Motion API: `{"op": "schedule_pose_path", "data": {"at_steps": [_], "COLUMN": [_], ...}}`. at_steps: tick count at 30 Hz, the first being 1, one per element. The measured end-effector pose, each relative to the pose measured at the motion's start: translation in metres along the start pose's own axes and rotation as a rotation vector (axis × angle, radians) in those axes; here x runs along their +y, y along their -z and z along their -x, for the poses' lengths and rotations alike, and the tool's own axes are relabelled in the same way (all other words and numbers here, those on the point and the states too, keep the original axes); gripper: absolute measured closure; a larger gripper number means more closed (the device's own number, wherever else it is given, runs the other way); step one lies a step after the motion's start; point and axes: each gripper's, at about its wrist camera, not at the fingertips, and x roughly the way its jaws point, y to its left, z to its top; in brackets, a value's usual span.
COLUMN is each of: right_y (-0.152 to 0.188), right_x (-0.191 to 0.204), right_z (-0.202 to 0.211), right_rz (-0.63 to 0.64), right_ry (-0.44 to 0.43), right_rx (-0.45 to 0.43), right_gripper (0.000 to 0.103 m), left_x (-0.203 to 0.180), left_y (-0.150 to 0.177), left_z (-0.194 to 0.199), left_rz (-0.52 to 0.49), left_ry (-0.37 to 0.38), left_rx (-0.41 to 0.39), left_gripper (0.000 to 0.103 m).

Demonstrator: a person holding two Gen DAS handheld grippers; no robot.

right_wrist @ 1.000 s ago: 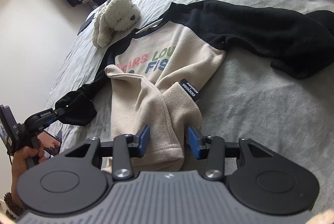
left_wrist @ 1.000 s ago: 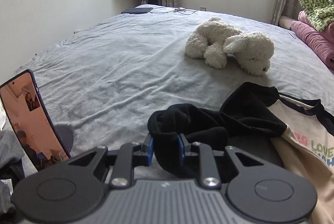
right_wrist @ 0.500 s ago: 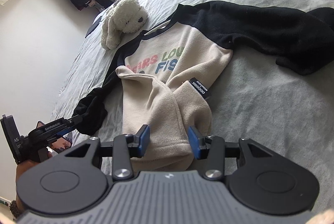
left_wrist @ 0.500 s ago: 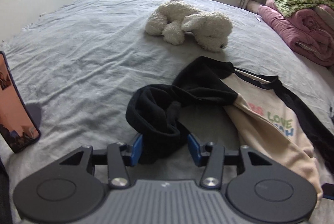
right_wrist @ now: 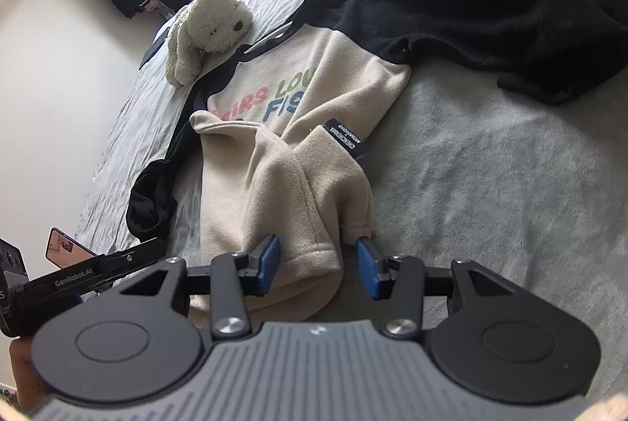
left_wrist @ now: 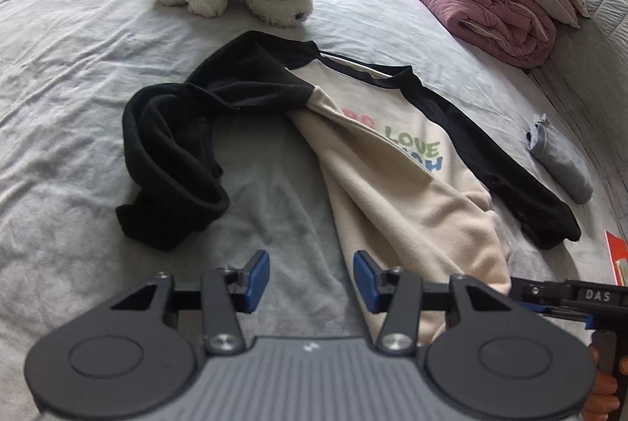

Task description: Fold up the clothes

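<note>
Your sweatshirt lies rumpled on the bed, its cream body bunched toward you and both black sleeves flung out. Your right tongs stand apart astride the hem; your left tongs gape over bare sheet. Pinch now and you may catch one fleece layer, so the twist gets folded in.

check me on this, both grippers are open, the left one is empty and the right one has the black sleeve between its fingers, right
Not quite. In the right wrist view, the right gripper has the cream hem of the sweatshirt between its open fingers, not a black sleeve. The rest holds: the left gripper is open and empty.
</note>
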Motion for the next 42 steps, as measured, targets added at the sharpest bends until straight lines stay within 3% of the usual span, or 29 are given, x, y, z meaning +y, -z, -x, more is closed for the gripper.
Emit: {"op": "schedule_pose_path", "data": {"at_steps": [1, 3, 6, 18, 27, 32, 34, 35, 39, 41, 42], "right_y": [0.001, 0.003, 0.005, 0.024, 0.052, 0.064, 0.067, 0.067, 0.063, 0.06, 0.058], "right_x": [0.002, 0.007, 0.015, 0.079, 0.119, 0.13, 0.131, 0.13, 0.125, 0.121, 0.118], "right_z": [0.0, 0.001, 0.004, 0.014, -0.02, -0.034, -0.038, -0.038, -0.034, -0.025, -0.019], "right_rz": [0.006, 0.019, 0.046, 0.257, 0.398, 0.448, 0.452, 0.453, 0.45, 0.459, 0.466], "right_ry": [-0.003, -0.008, -0.019, -0.225, -0.253, -0.255, -0.25, -0.246, -0.236, -0.227, -0.216], "right_rx": [-0.004, -0.014, -0.036, -0.104, -0.053, -0.021, -0.01, -0.009, -0.006, -0.02, -0.04], "right_gripper": [0.056, 0.076, 0.084, 0.086, 0.086, 0.086, 0.086, 0.086, 0.081, 0.062, 0.059], "left_x": [-0.001, -0.005, -0.008, 0.019, 0.038, 0.034, 0.033, 0.033, 0.037, 0.042, 0.045], "left_y": [0.001, 0.002, 0.003, 0.003, 0.001, 0.006, 0.007, 0.008, 0.009, 0.009, 0.009], "left_z": [0.001, 0.003, 0.009, 0.013, 0.018, 0.012, 0.011, 0.011, 0.012, 0.015, 0.016], "left_rz": [-0.004, -0.029, -0.068, 0.157, 0.246, 0.208, 0.195, 0.193, 0.186, 0.192, 0.195], "left_ry": [0.006, -0.019, -0.049, 0.303, 0.477, 0.444, 0.414, 0.401, 0.356, 0.342, 0.332], "left_rx": [0.005, 0.005, -0.013, 0.04, 0.051, 0.095, 0.104, 0.103, 0.094, 0.081, 0.076], "left_gripper": [0.055, 0.055, 0.055, 0.057, 0.054, 0.058, 0.075, 0.094, 0.097, 0.098, 0.098]}}
